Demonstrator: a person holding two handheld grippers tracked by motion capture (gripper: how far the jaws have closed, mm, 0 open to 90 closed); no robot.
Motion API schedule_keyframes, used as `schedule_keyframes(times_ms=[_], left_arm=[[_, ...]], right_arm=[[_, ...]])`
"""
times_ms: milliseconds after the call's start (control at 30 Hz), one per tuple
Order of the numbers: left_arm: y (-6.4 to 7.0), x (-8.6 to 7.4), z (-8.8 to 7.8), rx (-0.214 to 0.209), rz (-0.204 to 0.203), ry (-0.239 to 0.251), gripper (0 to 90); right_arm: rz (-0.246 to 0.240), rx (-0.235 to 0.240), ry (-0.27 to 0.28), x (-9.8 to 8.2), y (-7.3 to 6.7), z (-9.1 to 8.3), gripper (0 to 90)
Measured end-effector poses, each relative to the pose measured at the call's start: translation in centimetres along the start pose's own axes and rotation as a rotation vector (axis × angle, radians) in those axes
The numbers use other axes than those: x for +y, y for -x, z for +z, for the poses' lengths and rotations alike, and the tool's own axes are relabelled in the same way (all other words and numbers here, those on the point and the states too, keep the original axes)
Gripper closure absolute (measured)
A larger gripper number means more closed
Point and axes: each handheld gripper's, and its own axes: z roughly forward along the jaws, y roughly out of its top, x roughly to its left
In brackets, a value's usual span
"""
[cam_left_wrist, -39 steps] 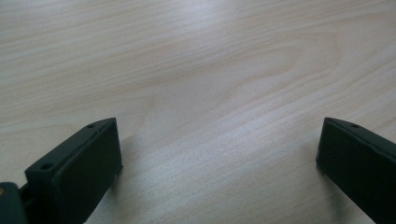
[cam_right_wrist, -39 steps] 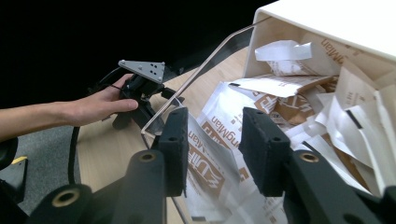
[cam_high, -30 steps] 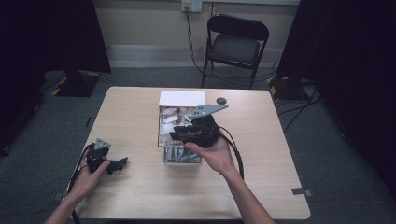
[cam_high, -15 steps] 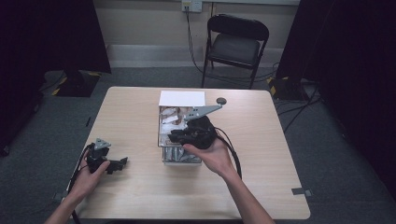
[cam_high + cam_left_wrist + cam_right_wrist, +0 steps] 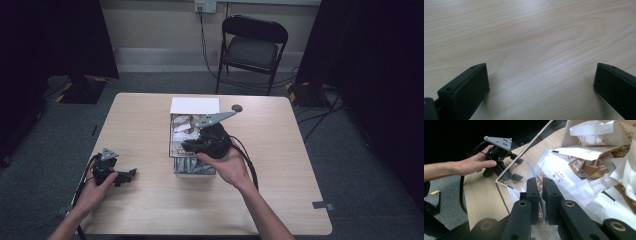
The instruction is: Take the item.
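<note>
Reaching into the clear box (image 5: 506,173), the right tool (image 5: 541,192) has just been closing on a white packet (image 5: 554,170), not yet lifted; the left tool (image 5: 120,176) rests spread on the bench (image 5: 536,37).

free: bare table (image 5: 280,165) right of box | blocked: clear box (image 5: 192,167) walls, packets (image 5: 584,170)

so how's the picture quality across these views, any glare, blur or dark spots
High view: dim and soft, with the room's sides almost black; the table is evenly lit. Left gripper view: pale sheen on the wood near the top, soft shadows beside the left hand-held gripper, whose near jaws are slightly blurred. Right gripper view: sharp on the paper packets, black background at upper left, faint reflections on the clear box wall.
</note>
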Motion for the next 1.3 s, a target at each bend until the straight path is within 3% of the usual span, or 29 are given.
schedule_keyframes(times_ms=[400, 1000, 1300], left_arm=[[0.0, 0.0, 0.0, 0.0, 0.001, -0.002, 0.0], [0.0, 0.0, 0.0, -0.001, 0.004, -0.004, 0.0], [0.0, 0.0, 0.0, 0.0, 0.0, -0.001, 0.0]], right_arm=[[-0.017, 0.021, -0.007, -0.3, 0.1, 0.0, 89.6], [0.006, 0.01, 0.051, -0.2, 0.5, -1.2, 90.0], [0.028, 0.003, 0.105, -0.1, 0.8, -2.3, 90.0]])
